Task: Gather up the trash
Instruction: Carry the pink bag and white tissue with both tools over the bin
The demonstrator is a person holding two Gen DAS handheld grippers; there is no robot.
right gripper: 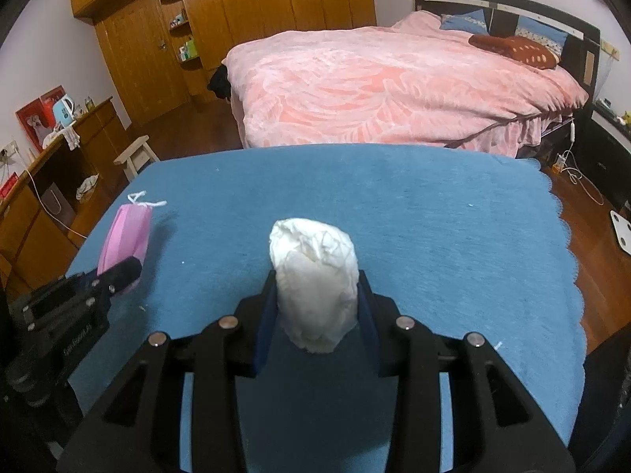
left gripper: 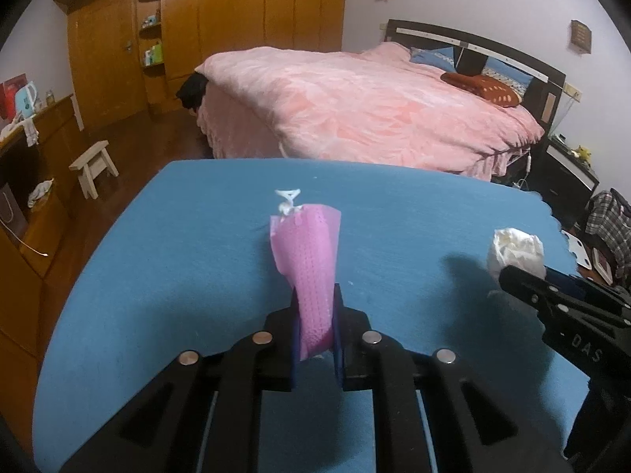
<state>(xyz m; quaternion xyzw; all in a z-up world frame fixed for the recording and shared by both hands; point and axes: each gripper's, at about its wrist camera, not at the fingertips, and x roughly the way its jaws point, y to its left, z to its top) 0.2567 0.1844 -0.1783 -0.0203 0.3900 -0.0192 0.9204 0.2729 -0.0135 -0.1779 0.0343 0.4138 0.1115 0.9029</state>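
L gripper [left gripper: 315,315]: fingers [left gripper: 338,303] pinched narrow on the pink face mask [left gripper: 305,260], which stands up between them at frame centre, white ear loop [left gripper: 288,195] at its top end. In the R wrist view the same mask [right gripper: 126,236] sits lower left, its near end under the L fingers.

R gripper [right gripper: 317,307]: fingers [right gripper: 366,307] part-closed on the crumpled white tissue wad [right gripper: 315,276], pressing both its sides, mid-frame. From the L view the wad [left gripper: 516,248] shows at right.

Both sit over the blue-cloth worktop [left gripper: 394,216]; lift off it can't be told. Pink bed [right gripper: 374,79] behind, upper frame.

Step, as I judge it: both trash pcs gripped, pick-up phase. Next move needs a bin, none in view, so carry w/o loosening; mask is floppy, may slip.
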